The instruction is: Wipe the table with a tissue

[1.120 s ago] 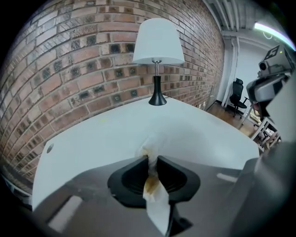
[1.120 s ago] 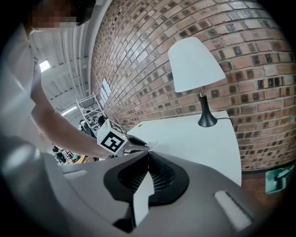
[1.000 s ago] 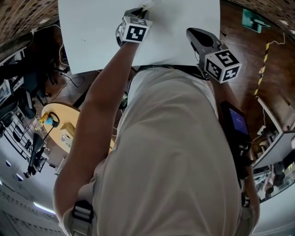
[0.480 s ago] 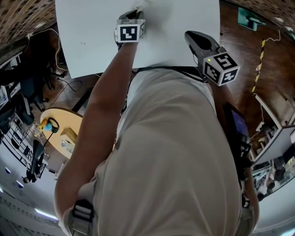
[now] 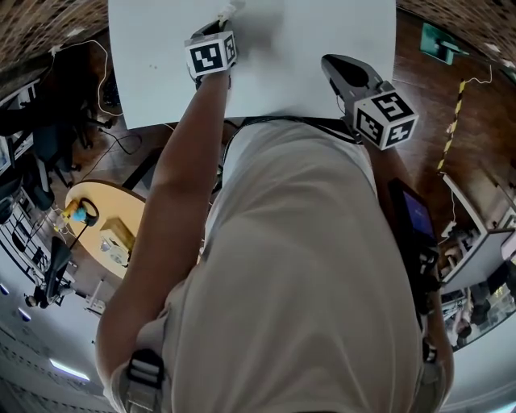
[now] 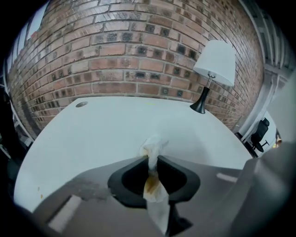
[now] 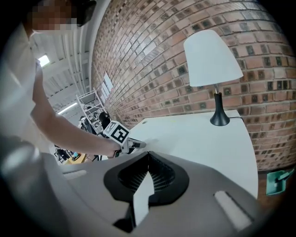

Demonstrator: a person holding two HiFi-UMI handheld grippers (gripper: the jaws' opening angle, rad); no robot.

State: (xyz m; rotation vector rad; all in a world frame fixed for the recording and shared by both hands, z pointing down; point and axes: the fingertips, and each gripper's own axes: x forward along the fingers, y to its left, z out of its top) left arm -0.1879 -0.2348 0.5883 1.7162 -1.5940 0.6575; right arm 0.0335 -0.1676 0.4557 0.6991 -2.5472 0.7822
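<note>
My left gripper [image 6: 151,159] is shut on a crumpled white tissue [image 6: 153,147] with a brown stain. The tissue's tip rests on the white table [image 6: 101,134]. In the head view the left gripper [image 5: 222,22] reaches over the table's [image 5: 314,40] middle, with the tissue [image 5: 230,10] at its tip. The right gripper [image 5: 337,64] hovers over the table's near right edge. In the right gripper view its jaws [image 7: 148,153] are shut with nothing between them. That view also shows the left gripper [image 7: 135,145] on the table, ahead to the left.
A lamp with a white shade [image 6: 215,62] stands at the table's far right, near the brick wall [image 6: 134,51]. A small round grommet [image 6: 81,104] sits at the far left. A round wooden table [image 5: 105,226] stands on the floor to my left.
The left gripper has slid to the left across the table with the tissue and rolled about its own axis. The right gripper has hardly shifted.
</note>
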